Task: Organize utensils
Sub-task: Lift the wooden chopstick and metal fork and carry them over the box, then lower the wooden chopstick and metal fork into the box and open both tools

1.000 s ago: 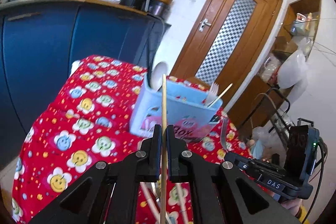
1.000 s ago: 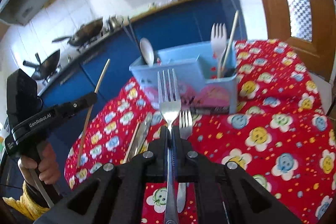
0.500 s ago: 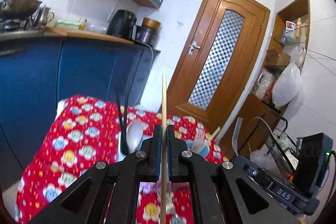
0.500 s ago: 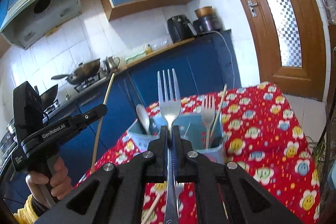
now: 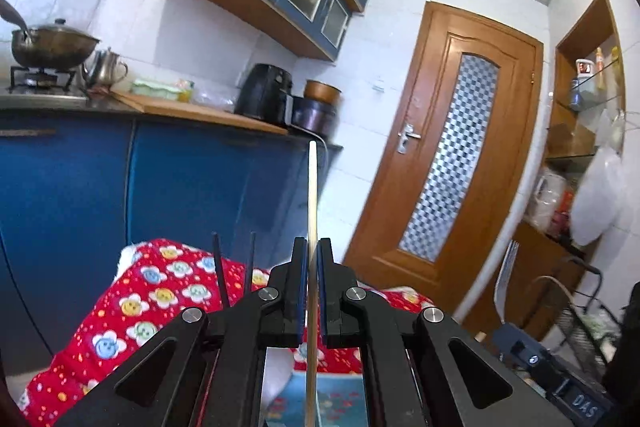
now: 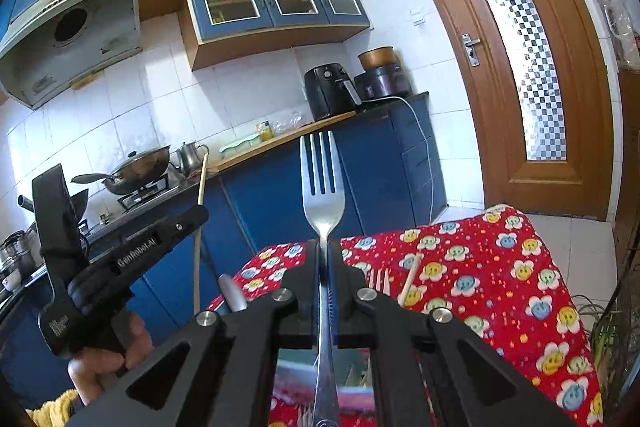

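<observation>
Left gripper (image 5: 312,255) pinches 1 chopstick (image 5: 311,195) upright; right gripper (image 6: 323,259) clamps fork (image 6: 322,183), tines apparently up.

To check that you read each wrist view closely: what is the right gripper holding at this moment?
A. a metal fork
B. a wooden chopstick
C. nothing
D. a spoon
A: in the right wrist view the right gripper has its jaws shut on the neck of a metal fork, tines pointing up; the chopstick is in the left gripper.
</observation>
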The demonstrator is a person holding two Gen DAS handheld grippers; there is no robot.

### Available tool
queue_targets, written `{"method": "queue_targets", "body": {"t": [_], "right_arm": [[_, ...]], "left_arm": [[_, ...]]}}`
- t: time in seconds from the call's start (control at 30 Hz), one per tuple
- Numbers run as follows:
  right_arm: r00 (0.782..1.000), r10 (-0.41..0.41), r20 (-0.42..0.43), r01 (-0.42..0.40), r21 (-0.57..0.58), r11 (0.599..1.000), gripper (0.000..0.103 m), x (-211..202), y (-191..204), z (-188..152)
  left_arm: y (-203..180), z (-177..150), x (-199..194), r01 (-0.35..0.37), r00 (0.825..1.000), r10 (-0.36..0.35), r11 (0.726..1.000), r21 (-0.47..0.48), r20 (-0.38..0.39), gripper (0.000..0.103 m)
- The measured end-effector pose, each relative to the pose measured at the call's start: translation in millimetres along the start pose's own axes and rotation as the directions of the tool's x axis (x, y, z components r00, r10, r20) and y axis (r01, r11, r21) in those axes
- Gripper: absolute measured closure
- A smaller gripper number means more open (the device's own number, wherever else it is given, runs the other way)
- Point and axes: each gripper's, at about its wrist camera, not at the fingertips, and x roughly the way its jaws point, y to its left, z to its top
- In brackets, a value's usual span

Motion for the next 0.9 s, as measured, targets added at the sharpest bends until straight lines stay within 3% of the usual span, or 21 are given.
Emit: {"method": "queue_targets", "body": {"t": [0.57,0.9], "right_arm": [[0.995,-0.053,0.09,0.062,-0.097,0.993,0.098,47.5,-8.6,-20.6],[0.997,-0.069,0.014,0.071,-0.136,0.988,0.097,47.2,-4.7,-34.1]], "left_arm": [[-1.4,-39.5,16.3,-0.138,0.979,0.119,0.985,0.107,0.165,0.099],[-0.4,-45.2,10.3,-0.11,0.989,0.096,0.986,0.123,0.111,0.098]]}}
